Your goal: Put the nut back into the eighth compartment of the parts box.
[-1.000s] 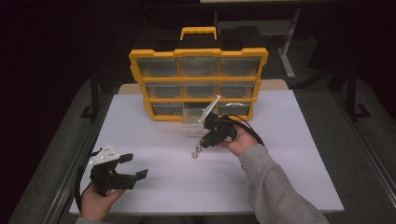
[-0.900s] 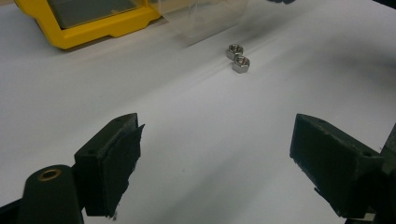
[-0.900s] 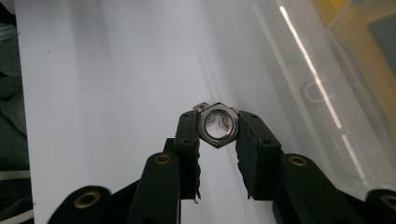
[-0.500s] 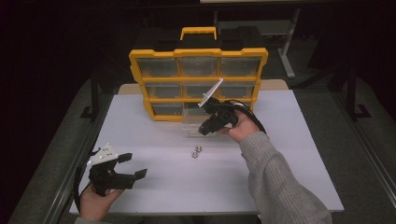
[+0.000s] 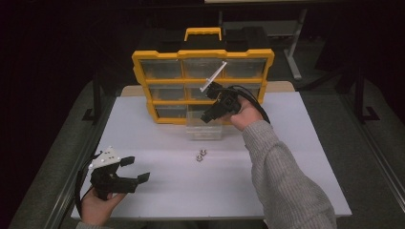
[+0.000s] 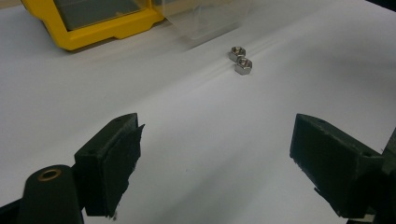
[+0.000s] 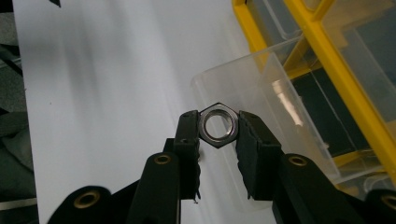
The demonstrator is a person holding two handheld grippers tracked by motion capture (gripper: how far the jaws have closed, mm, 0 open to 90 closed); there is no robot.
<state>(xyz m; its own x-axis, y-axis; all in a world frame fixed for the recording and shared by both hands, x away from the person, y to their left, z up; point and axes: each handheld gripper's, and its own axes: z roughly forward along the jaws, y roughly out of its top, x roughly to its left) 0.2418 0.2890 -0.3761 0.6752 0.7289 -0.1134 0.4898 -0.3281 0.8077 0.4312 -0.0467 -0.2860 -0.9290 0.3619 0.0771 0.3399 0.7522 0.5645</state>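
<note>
My right gripper (image 7: 217, 126) is shut on a steel hex nut (image 7: 217, 125), pinched flat-to-flat between its pads. In the high view it (image 5: 206, 117) hangs over the clear plastic drawer (image 5: 204, 128) pulled out of the yellow organizer (image 5: 203, 55). The drawer (image 7: 261, 98) lies just beyond the nut in the right gripper view. Two more hex nuts (image 5: 200, 155) lie side by side on the white table; the left gripper view has these nuts (image 6: 240, 59) ahead of the jaws. My left gripper (image 5: 136, 169) rests open near the table's front left, nothing between its pads (image 6: 122, 154).
The yellow organizer with several clear drawers stands upright at the back of the white tabletop (image 5: 286, 157). Its black handle sits behind the yellow carry grip (image 5: 203, 32). A dark metal rail (image 5: 71, 191) runs along the table's left edge.
My right gripper rose from beside the loose nuts and moved back toward the organizer, carrying one nut over the clear drawer. The left gripper stayed put.
</note>
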